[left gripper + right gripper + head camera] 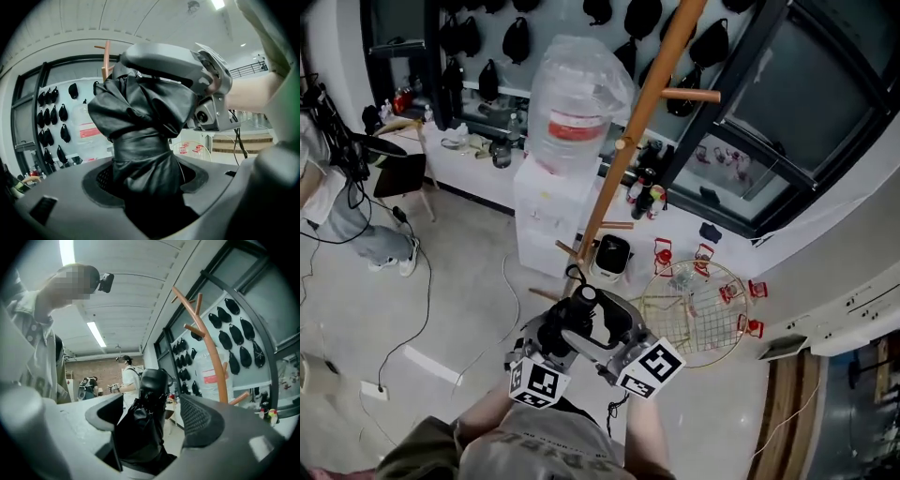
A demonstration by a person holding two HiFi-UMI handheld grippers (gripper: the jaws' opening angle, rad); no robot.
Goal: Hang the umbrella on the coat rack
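Black, crinkled, glossy fabric of the folded umbrella bunches between the jaws of the left gripper, which pinch it at its narrow, strapped waist. Its long axis runs roughly upright, with the smooth rounded handle topmost. The right gripper stands spread around the bundle, its ribbed right pad clear of the cloth. Nearby rises the round wooden coat rack with stubby pegs. The umbrella's lower end is hidden below the jaws.
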